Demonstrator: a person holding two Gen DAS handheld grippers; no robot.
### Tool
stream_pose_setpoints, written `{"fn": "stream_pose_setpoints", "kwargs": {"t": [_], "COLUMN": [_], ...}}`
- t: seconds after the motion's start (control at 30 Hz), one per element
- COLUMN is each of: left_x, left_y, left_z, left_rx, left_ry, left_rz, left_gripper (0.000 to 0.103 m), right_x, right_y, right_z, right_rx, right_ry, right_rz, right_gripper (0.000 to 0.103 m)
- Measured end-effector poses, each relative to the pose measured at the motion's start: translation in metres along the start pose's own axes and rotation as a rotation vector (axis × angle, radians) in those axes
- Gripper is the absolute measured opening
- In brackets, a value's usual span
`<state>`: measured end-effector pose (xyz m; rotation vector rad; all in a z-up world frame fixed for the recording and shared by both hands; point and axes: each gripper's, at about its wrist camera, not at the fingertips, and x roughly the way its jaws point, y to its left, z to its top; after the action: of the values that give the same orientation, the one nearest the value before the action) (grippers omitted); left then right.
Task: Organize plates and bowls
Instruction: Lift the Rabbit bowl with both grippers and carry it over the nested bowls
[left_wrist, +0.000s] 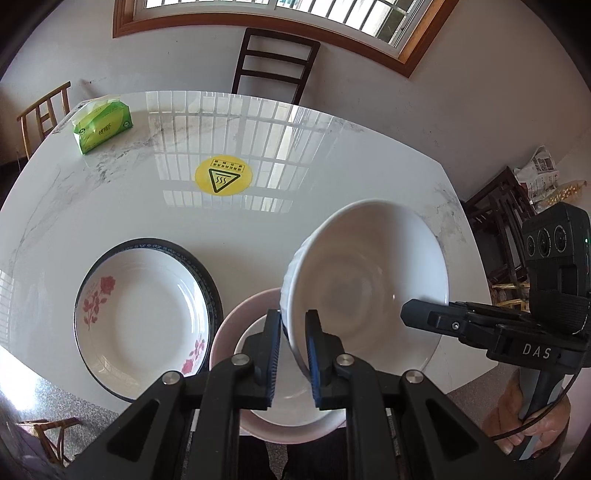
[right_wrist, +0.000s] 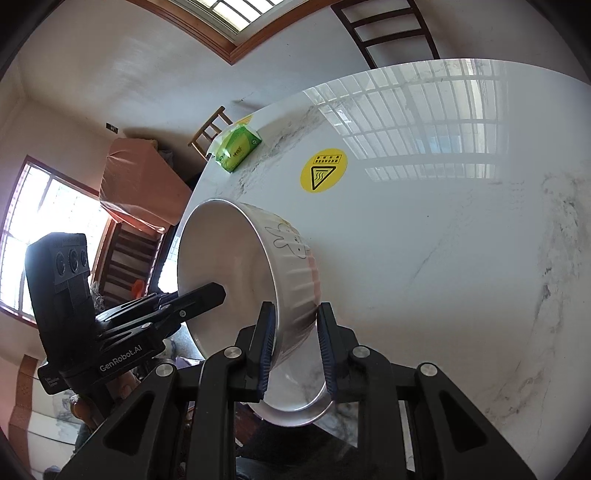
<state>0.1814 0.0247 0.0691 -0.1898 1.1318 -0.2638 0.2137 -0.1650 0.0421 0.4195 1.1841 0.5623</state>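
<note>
Left claw (left_wrist: 291, 354) and right claw (right_wrist: 295, 347) both clamped on white bowl (left_wrist: 369, 273) rim, lifted above marble surface (left_wrist: 332, 166).

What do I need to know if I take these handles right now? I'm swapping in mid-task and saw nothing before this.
Left claw: shut on the white bowl's rim.
Right claw: shut on the same bowl's opposite wall.
White bowl: tilted, held off the table, partly above the pink bowl.
Flowered plate: flat on the table, beside the pink bowl.
Done: white bowl picked up with both claws.
Left: set it down, probably nested into the pink bowl; then check the plate.
</note>
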Motion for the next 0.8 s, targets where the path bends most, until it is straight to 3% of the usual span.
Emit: {"fn": "stream_pose_setpoints", "kwargs": {"t": [0.37,0.8], "left_x": [-0.004,0.011], "left_y": [0.007,0.009], "left_z": [-0.042,-0.060], "left_rx": [0.000,0.020], "left_ry": [0.033,0.029], "left_rz": [-0.008,0.028], "left_gripper": [0.014,0.014], "right_x": [0.009,0.024], "right_y": [0.013,0.007], "right_z": [-0.048,-0.066], "right_rx": [0.014,0.046], "right_ry": [0.034,0.056], "right_rz": [-0.015,-0.016], "right_gripper": [0.023,0.024]}}
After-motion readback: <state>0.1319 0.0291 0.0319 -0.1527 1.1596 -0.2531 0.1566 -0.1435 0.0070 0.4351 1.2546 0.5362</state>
